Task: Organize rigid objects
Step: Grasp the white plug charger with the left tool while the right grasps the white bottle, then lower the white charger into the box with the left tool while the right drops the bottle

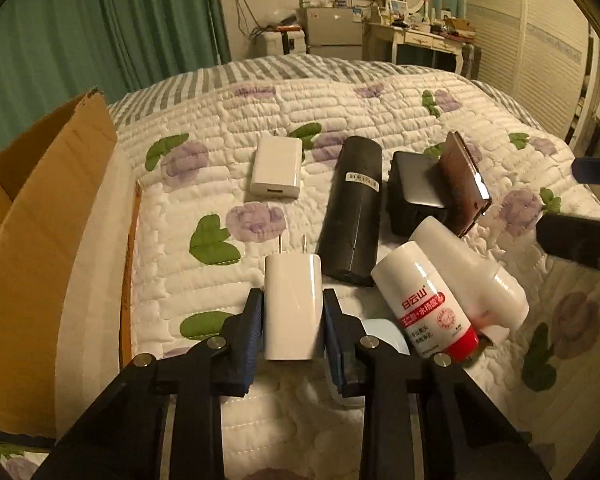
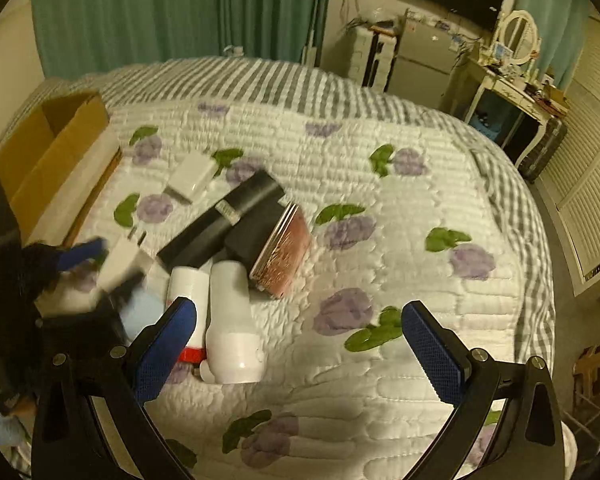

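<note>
My left gripper [image 1: 293, 300] is shut on a white plug charger [image 1: 294, 300], prongs pointing away, held just above the quilt. It also shows, blurred, in the right wrist view [image 2: 122, 262]. On the bed lie a second white charger [image 1: 277, 168], a black cylinder [image 1: 352, 208], a black box [image 1: 414, 188] with a brown phone [image 1: 466, 182] leaning on it, a white bottle with a red cap [image 1: 422, 300] and a plain white bottle [image 1: 468, 268]. My right gripper [image 2: 298, 322] is open and empty above the quilt, right of the white bottle [image 2: 230, 320].
An open cardboard box [image 1: 48, 240] stands at the left edge of the bed; it also shows in the right wrist view [image 2: 52, 148]. A pale blue item [image 1: 384, 334] lies under the bottles. A dresser, mirror and fridge stand beyond the bed.
</note>
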### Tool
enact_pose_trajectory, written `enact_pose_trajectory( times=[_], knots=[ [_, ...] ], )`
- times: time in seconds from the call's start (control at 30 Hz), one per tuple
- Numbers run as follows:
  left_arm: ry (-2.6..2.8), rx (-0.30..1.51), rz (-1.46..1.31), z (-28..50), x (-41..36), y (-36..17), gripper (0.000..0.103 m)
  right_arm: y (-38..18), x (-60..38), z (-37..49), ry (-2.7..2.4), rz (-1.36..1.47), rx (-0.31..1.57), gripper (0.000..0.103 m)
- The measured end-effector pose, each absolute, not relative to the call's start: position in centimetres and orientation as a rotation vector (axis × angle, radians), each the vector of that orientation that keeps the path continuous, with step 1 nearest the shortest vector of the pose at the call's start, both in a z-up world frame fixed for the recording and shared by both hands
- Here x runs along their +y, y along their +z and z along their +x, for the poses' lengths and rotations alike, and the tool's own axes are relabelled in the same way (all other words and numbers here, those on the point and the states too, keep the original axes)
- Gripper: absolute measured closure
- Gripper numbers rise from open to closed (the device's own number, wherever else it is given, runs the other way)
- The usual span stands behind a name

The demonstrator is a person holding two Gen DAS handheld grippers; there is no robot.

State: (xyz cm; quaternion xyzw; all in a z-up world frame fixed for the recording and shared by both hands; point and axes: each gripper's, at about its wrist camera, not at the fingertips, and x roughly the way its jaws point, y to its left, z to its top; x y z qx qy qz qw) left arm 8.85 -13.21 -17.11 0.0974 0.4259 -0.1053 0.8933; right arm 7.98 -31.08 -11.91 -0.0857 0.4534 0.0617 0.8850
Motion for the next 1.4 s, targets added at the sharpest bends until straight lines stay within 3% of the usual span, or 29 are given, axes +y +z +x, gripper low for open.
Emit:
enact_pose_trajectory(
  times=[0.17,0.37,0.63,0.7,0.93,1.27,1.4],
  knots=[
    [-0.230,0.876,0.185,8.0,-12.3,-16.1,0.074,-13.1,-30.1,8.1,0.161,-0.199,0.997,0.008],
    [-0.224,0.846,0.160,7.6,-11.2,-14.5,0.074,-15.8,-29.0,9.0,0.187,-0.227,1.112,0.036],
    [-0.239,0.830,0.154,7.2,-11.3,-13.4,0.074,-19.4,-27.4,10.5,0.202,-0.257,1.227,0.042],
    [-0.239,0.826,0.151,7.0,-11.1,-13.0,0.074,-19.9,-27.0,10.8,0.224,-0.248,1.243,0.059],
    [-0.259,0.772,0.144,5.1,-10.3,-9.3,0.074,-16.9,-26.7,8.4,0.223,-0.220,1.151,0.059],
    [-0.256,0.600,0.126,3.1,-4.7,1.1,0.075,-7.0,-25.0,4.6,0.199,-0.189,0.944,0.059],
    [-0.207,0.580,0.143,3.7,-1.6,2.8,0.075,-3.8,-22.2,4.2,0.236,-0.214,0.888,0.059]
  ],
)
